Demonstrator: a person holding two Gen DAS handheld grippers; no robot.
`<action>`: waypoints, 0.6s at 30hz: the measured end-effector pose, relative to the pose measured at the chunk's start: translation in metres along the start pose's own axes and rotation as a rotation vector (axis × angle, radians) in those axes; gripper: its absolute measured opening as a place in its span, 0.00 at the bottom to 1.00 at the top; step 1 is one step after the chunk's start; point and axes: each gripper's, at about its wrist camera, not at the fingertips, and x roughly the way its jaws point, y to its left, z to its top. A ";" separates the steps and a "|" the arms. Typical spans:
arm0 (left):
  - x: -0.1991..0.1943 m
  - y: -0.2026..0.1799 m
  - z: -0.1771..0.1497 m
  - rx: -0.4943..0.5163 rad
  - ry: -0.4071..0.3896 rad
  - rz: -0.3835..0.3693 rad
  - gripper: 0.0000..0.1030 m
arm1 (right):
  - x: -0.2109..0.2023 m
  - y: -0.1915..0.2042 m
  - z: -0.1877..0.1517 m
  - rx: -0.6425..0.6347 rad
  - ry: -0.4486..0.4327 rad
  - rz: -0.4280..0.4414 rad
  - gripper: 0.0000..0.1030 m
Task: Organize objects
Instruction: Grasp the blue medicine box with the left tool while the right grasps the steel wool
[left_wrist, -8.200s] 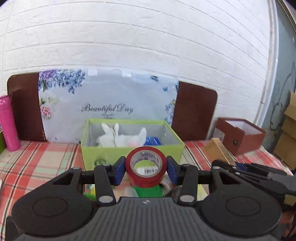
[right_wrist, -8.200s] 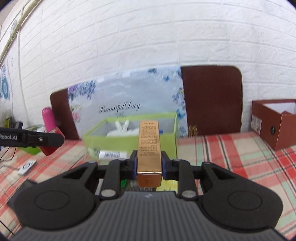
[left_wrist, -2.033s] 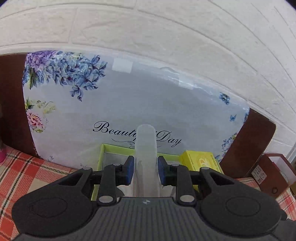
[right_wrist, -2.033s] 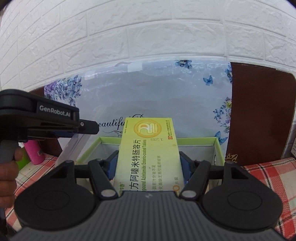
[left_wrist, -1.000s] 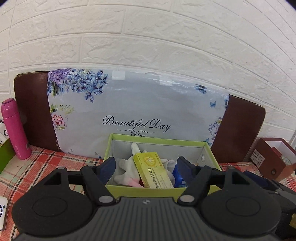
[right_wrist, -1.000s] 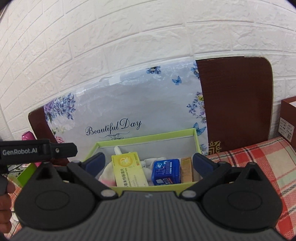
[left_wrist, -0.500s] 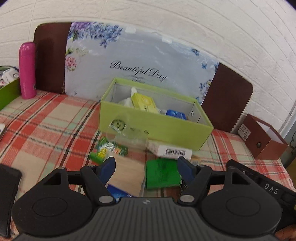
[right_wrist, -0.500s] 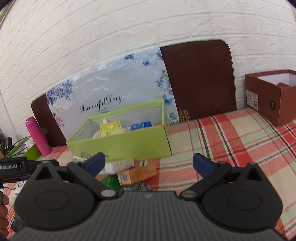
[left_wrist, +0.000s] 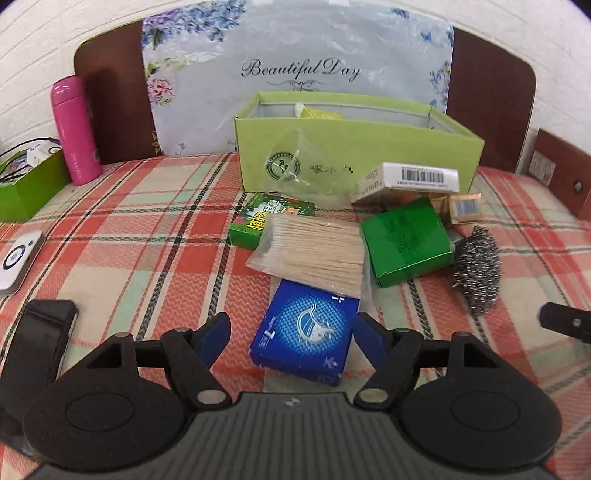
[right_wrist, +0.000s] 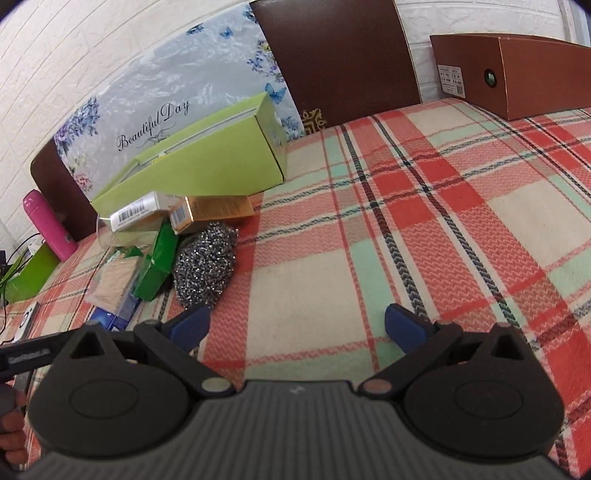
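My left gripper (left_wrist: 291, 332) is open and empty, its jaws on either side of a blue mask box (left_wrist: 304, 338) lying on the plaid cloth. Behind it lie a bag of cotton swabs (left_wrist: 314, 254), a dark green box (left_wrist: 406, 245), a small green packet (left_wrist: 267, 218), a white barcode box (left_wrist: 406, 181), a gold box (left_wrist: 461, 208) and a steel scourer (left_wrist: 476, 266). The lime green box (left_wrist: 354, 155) stands at the back. My right gripper (right_wrist: 295, 326) is open and empty over bare cloth, right of the scourer (right_wrist: 205, 264) and the gold box (right_wrist: 214, 210).
A pink bottle (left_wrist: 74, 129) and a green tray (left_wrist: 26, 184) stand at the left. A white device (left_wrist: 16, 262) and a black phone (left_wrist: 40, 343) lie near the left edge. A brown box (right_wrist: 517, 74) stands at the back right. A floral board (left_wrist: 295, 70) leans on the wall.
Both grippers have pulled back from the lime green box and dropped low toward the cloth. The left one now straddles the blue mask box; the right one has swung right.
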 end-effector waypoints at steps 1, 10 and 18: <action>0.004 -0.001 0.002 0.000 0.001 -0.004 0.75 | -0.001 0.002 0.000 -0.009 -0.002 0.000 1.00; -0.006 -0.008 -0.010 0.051 0.060 -0.096 0.60 | 0.001 0.026 -0.001 -0.148 0.000 0.016 1.00; -0.031 -0.020 -0.038 0.077 0.068 -0.140 0.67 | 0.022 0.068 0.000 -0.369 -0.025 0.014 0.90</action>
